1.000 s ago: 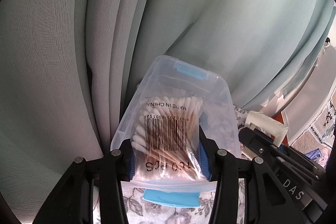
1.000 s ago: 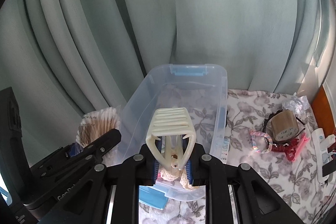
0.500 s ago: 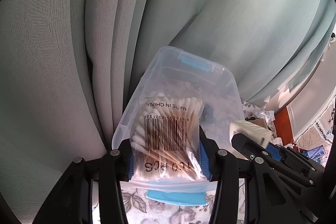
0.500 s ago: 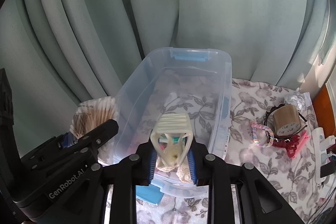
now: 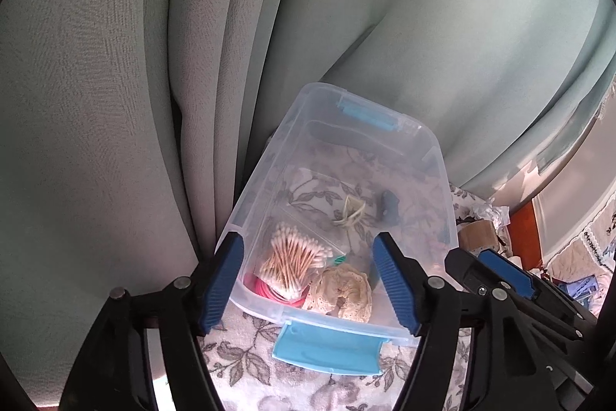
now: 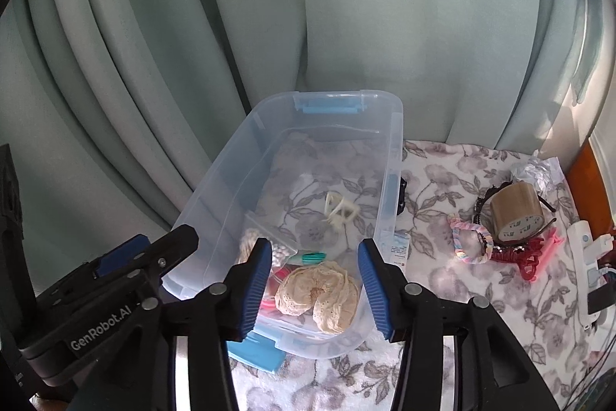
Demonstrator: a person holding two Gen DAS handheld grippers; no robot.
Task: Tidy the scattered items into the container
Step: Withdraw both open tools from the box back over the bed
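The clear plastic container (image 6: 389, 156), with rounded corners and blue latches at both ends, stands on the floral cloth (image 6: 442, 280) of the desk, hard against the pale green curtain (image 6: 346, 6) at the desk's back edge. Inside it lie a bag of cotton swabs (image 5: 294, 259) with wooden stems, a crinkled cream lace scrunchie (image 6: 319, 291) at the near end, pink bands (image 5: 265, 289) under the swabs, a small teal band (image 6: 313, 257), and a cream ribbed hair claw (image 6: 340, 210) near the middle of the floor. The left gripper (image 5: 308, 282) and right gripper (image 6: 312, 286) both hang over the container's near end; each has just been opening, the blue ribbed fingers (image 6: 254, 289) stand apart, and nothing is between them. Only the right wrist view shows the loose items toward the desk's right edge: a brown roll of tape (image 6: 516, 214), a pastel braided band (image 6: 469, 241), a red hair claw (image 6: 523, 257) and a crumpled wrapper (image 6: 539, 172). The left wrist view alone shows a dark clip (image 5: 389, 205) against the container's right wall.
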